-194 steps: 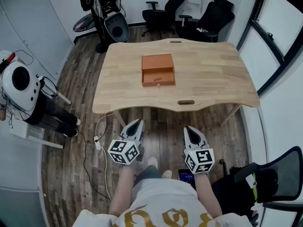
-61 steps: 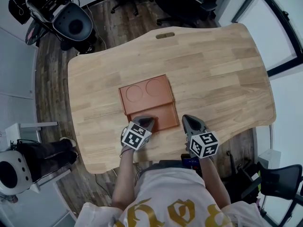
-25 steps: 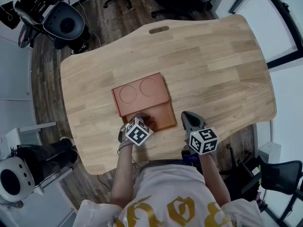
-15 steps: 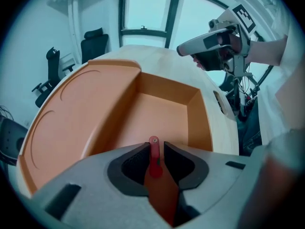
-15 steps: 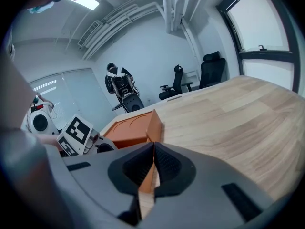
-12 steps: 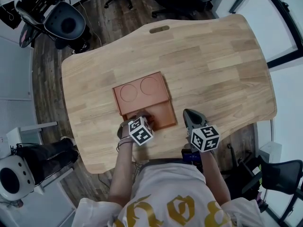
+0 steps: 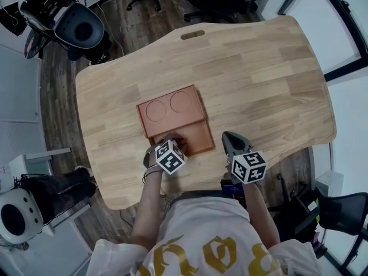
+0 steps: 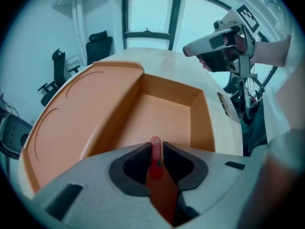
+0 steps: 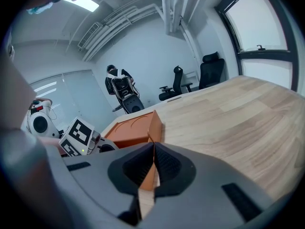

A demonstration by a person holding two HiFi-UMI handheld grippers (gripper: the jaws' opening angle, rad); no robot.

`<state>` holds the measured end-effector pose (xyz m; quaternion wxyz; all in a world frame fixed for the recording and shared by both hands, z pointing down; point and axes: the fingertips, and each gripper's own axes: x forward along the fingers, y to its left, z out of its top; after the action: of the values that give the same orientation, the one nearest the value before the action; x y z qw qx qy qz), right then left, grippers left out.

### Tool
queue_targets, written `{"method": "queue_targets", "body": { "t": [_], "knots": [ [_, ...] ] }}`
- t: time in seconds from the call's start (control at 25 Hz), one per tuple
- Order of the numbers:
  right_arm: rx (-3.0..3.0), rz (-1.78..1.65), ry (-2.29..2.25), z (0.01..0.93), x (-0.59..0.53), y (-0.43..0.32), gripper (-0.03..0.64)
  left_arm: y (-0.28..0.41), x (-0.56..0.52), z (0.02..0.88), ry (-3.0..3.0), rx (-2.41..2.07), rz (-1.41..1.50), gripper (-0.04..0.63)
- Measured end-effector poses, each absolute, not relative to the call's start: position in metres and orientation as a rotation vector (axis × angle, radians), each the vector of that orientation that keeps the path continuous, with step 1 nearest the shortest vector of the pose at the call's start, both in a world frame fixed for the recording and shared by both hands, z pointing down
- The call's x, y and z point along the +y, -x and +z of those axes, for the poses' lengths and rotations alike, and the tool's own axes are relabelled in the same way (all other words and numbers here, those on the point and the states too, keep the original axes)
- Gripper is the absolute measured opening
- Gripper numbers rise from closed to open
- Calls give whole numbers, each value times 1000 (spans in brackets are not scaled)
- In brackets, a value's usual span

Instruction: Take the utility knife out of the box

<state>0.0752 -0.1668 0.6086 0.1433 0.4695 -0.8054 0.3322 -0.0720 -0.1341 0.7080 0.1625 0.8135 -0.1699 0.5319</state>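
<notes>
Compared with two seconds earlier, the left gripper (image 8: 155,148) is reaching deeper into the smooth orange box's (image 7: 195,135) open compartment at lower centre, jaws clamping a slim red utility knife (image 8: 155,160) (at the compartment's near edge). The right gripper (image 9: 153,148) is hovering closed and empty over the pale wooden table (image 7: 264,68), with office chairs (image 9: 209,71) beyond.

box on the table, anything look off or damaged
Nothing stands out. The orange box sits flat and intact on the table, its near compartment open, where the left gripper is shut on the red utility knife.
</notes>
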Motion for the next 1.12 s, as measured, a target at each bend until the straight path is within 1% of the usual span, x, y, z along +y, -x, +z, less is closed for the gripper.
{"method": "queue_targets", "body": {
  "t": [0.08,0.56,1.12],
  "knots": [
    [-2329,955,-1353,606,-167,-75,12,72,-136,707,-2322,-527,1489,70],
    [-2348,928,-1359,590,-167,-77,11,73,-136,705,-2324,-554,1535,58],
    [-2356,912,-1359,584,-163,-79,12,66,-140,691,-2348,-651,1445,58]
  ]
}}
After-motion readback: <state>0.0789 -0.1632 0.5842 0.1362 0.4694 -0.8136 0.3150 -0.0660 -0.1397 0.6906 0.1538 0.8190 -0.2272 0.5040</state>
